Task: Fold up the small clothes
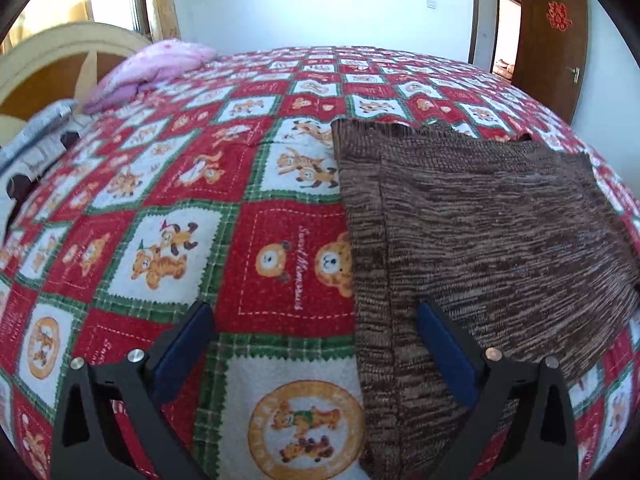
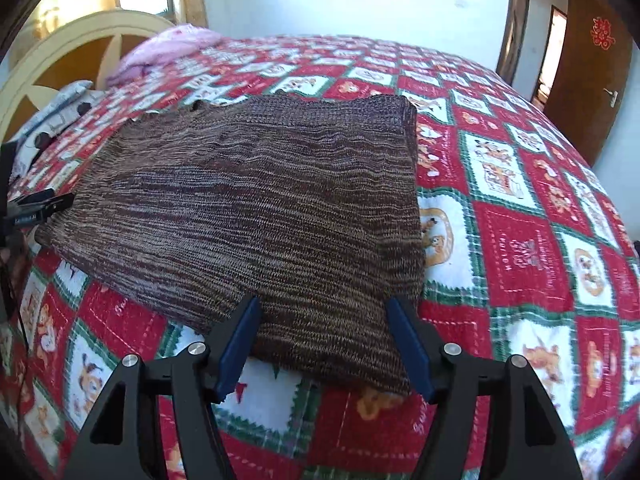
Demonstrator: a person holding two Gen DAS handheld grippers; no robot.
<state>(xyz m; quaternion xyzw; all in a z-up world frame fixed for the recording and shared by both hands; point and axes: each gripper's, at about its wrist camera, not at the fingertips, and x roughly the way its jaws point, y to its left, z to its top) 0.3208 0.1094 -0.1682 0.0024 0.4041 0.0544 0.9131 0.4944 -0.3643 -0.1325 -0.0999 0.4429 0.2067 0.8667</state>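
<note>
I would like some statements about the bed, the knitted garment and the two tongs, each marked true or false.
1. The brown knitted garment lies on a red, white and green patchwork bedcover. True.
2. The left tongs are shut on the garment. False: their jaws stand wide open over the garment's edge, gripping nothing.
3. A pink pillow lies near the headboard. True.
4. The right tongs hold a white sock. False: they are open above the garment's near corner, and no sock is visible.
5. The brown door carries a red ornament. True.
</note>
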